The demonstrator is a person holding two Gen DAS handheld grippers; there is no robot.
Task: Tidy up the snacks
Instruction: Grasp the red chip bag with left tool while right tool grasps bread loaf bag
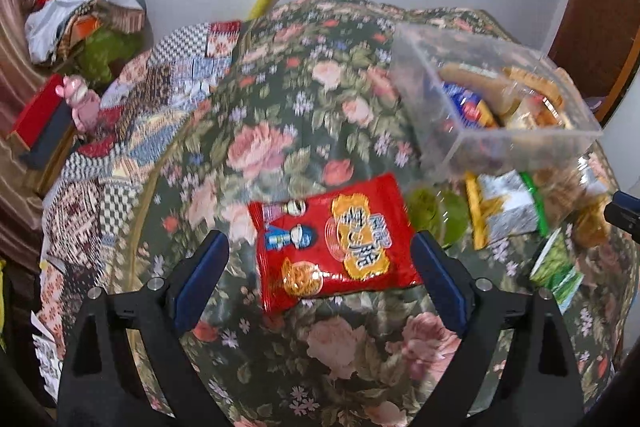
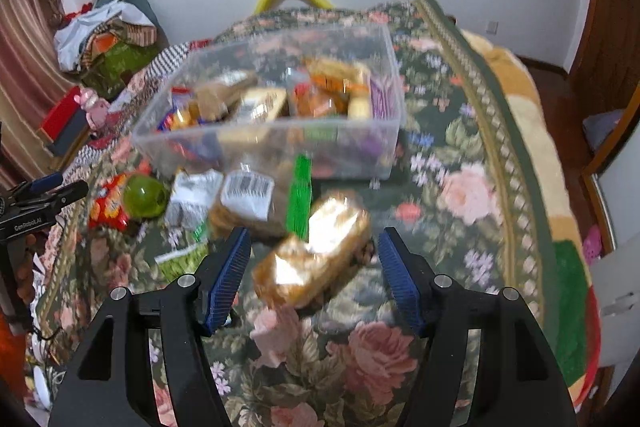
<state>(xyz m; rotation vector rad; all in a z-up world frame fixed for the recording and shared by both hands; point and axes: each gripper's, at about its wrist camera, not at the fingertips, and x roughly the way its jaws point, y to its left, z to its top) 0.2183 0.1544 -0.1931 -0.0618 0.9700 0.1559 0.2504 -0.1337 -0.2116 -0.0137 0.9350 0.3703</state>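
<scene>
The left gripper [image 1: 320, 259] has its jaws spread wide, nothing held. The red snack bag [image 1: 334, 241] lies flat on the flowered blanket [image 1: 260, 99] between the two blue pads; the right pad looks to be at or just beside the bag's right edge, the left pad is clear of it.

The right gripper [image 2: 314, 267] has jaws partly open and still widening, nothing gripped. The clear-wrapped pastry pack [image 2: 312, 271] lies tilted on the blanket between the pads, with gaps on both sides.

The clear plastic bin [image 2: 280, 131] sits farther back and already holds several snacks. Loose items remain in front of it: a green ball-like thing [image 2: 145, 201], a pack with a barcode label [image 2: 246, 193], a green-edged packet [image 2: 299, 203] and a silver and yellow pack [image 1: 506, 209].

Handling guesses:
- Red bag: light, puffed with air, slick foil, crunchy contents likely. Pinch across the short width near the middle or by a sealed edge, gentle squeeze so it doesn't pop or crush.
- Pastry pack: soft, squashy, glossy wrap that may slip. Take it across the narrow width at mid-body, light pressure only.
- The blanket is soft and uneven, so the pads may snag fabric if they come in too low.

Both packs probably go into the bin next.
</scene>
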